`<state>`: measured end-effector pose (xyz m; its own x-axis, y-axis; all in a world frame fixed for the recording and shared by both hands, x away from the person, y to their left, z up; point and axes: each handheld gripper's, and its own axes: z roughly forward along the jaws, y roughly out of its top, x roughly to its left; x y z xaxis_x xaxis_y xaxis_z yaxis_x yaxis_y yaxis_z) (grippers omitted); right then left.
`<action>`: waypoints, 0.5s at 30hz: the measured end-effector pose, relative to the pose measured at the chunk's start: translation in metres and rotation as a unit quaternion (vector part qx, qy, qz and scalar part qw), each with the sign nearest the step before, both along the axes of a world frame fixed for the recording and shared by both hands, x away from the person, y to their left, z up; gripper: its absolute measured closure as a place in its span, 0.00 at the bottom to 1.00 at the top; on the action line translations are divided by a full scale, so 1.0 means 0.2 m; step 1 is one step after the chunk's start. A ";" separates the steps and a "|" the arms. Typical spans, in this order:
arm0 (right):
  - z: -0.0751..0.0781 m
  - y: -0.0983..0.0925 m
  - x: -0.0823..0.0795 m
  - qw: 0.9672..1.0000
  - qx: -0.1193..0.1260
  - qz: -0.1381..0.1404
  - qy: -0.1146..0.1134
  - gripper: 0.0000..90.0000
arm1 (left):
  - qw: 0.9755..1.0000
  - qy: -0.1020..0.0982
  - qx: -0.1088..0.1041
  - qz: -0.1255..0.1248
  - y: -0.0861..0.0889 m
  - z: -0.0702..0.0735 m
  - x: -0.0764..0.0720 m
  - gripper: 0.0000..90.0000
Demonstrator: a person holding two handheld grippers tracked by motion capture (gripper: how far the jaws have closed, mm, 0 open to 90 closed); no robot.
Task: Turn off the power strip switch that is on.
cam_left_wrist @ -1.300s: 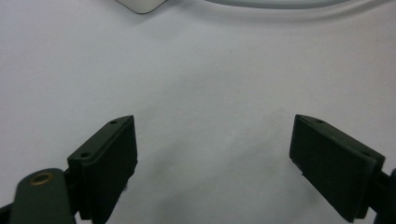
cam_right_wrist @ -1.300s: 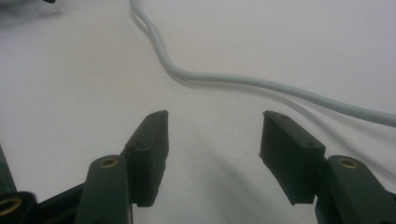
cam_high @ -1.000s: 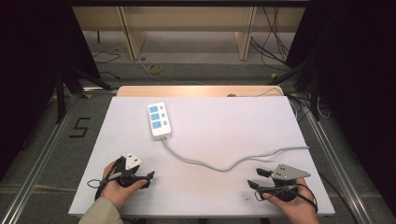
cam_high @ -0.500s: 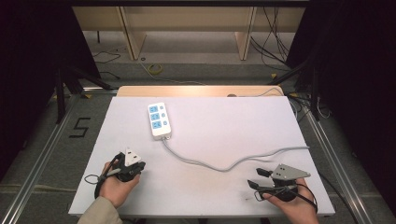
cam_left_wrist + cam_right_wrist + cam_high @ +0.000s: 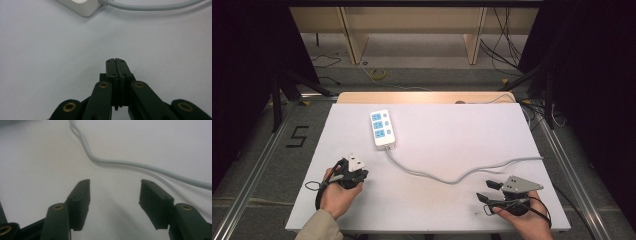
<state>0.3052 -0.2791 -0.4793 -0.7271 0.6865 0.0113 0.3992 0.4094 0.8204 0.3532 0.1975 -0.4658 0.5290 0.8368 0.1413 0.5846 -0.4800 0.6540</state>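
This looks like a lab or recording room. A white desk (image 5: 452, 150) stands between black curtains (image 5: 247, 55), with metal rails (image 5: 252, 175) on the grey floor along its left and right edges. A taped number five (image 5: 298, 136) marks the floor, and loose cables (image 5: 507, 30) trail beyond the far edge beside bare wooden shelving (image 5: 412, 20).

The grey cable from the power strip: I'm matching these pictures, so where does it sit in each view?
High view: the grey cable snakes from the power strip rightward across the table's middle.
Left gripper view: along the top edge.
Right gripper view: curving from top centre to right.
Shared landmark: the white tabletop.
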 end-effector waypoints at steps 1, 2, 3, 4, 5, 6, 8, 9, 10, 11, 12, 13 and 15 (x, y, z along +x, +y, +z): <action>0.00 0.00 0.00 1.000 0.001 -0.001 0.000 0.47 | 1.000 0.000 0.000 0.000 0.00 0.00 0.01 1.00; 0.00 0.00 0.00 1.000 0.001 -0.001 0.000 0.47 | 1.000 0.000 0.000 0.001 0.00 0.00 0.01 1.00; 0.00 0.00 0.00 1.000 0.000 0.000 0.000 0.47 | 1.000 0.001 -0.003 0.001 0.00 0.00 0.02 1.00; 0.00 0.00 0.00 1.000 0.000 0.000 -0.001 0.47 | 1.000 0.002 -0.002 0.002 0.00 0.01 0.03 1.00; 0.00 0.00 0.00 1.000 0.000 0.000 0.000 0.47 | 1.000 0.003 -0.005 0.003 0.00 0.01 0.03 1.00; 0.00 0.00 0.00 1.000 0.000 0.000 0.000 0.47 | 1.000 0.004 -0.004 0.002 0.01 0.01 0.04 1.00; 0.00 0.00 0.00 1.000 0.000 0.000 0.000 0.47 | 1.000 0.005 -0.003 0.004 0.01 0.01 0.06 1.00; 0.00 0.00 0.00 1.000 0.000 0.000 0.000 0.47 | 1.000 0.005 -0.005 0.006 0.01 0.01 0.06 1.00; 0.00 0.00 0.00 1.000 0.000 0.000 0.000 0.47 | 1.000 0.006 -0.006 0.007 0.02 0.01 0.07 1.00; 0.00 0.00 0.00 1.000 0.000 0.000 0.000 0.47 | 1.000 0.006 -0.005 0.007 0.02 0.01 0.07 1.00; 0.00 0.00 0.00 1.000 0.000 0.000 -0.001 0.47 | 1.000 0.006 -0.006 0.007 0.02 0.01 0.07 1.00; 0.00 0.00 0.00 1.000 0.000 0.001 -0.001 0.47 | 1.000 0.006 -0.005 0.007 0.02 0.01 0.08 1.00; 0.00 0.00 0.00 1.000 0.000 0.000 -0.001 0.47 | 1.000 0.005 -0.002 0.008 0.02 0.01 0.09 1.00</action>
<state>0.3055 -0.2783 -0.4797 -0.7276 0.6859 0.0096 0.3975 0.4101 0.8208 0.3706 0.2014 -0.4635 0.5173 0.8455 0.1326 0.5979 -0.4679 0.6509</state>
